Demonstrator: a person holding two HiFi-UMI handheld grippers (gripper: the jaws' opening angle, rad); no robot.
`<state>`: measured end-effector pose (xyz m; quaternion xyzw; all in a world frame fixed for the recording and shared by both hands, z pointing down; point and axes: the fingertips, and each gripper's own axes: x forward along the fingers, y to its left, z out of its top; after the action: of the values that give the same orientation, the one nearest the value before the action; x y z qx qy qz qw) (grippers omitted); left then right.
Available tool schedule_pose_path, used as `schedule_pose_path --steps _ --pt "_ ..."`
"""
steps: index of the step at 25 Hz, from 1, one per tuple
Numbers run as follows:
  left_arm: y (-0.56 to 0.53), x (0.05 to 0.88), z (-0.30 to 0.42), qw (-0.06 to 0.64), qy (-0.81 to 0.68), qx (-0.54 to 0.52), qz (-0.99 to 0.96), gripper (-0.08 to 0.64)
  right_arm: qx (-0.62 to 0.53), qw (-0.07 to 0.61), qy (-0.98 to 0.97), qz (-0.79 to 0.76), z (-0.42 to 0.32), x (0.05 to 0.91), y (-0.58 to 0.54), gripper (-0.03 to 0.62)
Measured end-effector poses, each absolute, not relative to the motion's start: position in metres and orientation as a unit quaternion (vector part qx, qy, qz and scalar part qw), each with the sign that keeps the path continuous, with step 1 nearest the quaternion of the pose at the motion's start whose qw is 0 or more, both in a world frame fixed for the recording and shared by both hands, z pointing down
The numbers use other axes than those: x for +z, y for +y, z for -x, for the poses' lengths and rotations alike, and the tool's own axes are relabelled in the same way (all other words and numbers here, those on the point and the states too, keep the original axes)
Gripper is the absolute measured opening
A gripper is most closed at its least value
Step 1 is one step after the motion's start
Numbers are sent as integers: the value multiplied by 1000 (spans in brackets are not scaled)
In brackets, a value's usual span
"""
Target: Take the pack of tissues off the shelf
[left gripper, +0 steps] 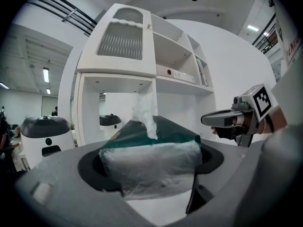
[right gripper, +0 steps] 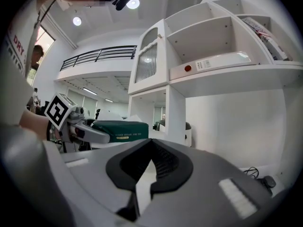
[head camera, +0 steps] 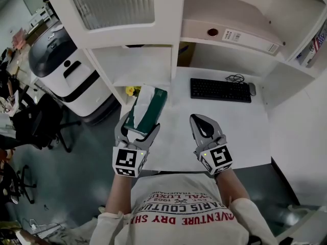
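The pack of tissues (head camera: pixel 149 107) is dark green in clear wrap, with a white tissue sticking out of its top. My left gripper (head camera: pixel 139 129) is shut on its near end and holds it out over the desk's left edge, in front of the white shelf unit (head camera: pixel 138 65). In the left gripper view the pack (left gripper: pixel 151 167) fills the space between the jaws of the left gripper (left gripper: pixel 151 176). My right gripper (head camera: pixel 196 119) hovers over the desk to the right, shut and holding nothing. The right gripper view shows its jaws (right gripper: pixel 150 148) meeting at the tips, with the pack (right gripper: pixel 118 129) to the left.
A black keyboard (head camera: pixel 220 90) and a mouse lie at the back of the white desk (head camera: pixel 230 137). A flat white binder (head camera: pixel 230 34) rests on the upper shelf. A small yellow object (head camera: pixel 131 91) sits by the shelf foot. A grey-and-white machine (head camera: pixel 61 65) and chairs stand left.
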<state>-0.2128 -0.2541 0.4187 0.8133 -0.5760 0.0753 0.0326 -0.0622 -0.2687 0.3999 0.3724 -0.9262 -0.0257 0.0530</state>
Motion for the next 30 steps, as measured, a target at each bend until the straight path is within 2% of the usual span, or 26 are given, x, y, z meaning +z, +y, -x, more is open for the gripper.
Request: schedule_pose_path --steps 30 --pt "-251 406 218 28 -570 74 -818 436 -55 49 -932 -354 89 390 -259 0"
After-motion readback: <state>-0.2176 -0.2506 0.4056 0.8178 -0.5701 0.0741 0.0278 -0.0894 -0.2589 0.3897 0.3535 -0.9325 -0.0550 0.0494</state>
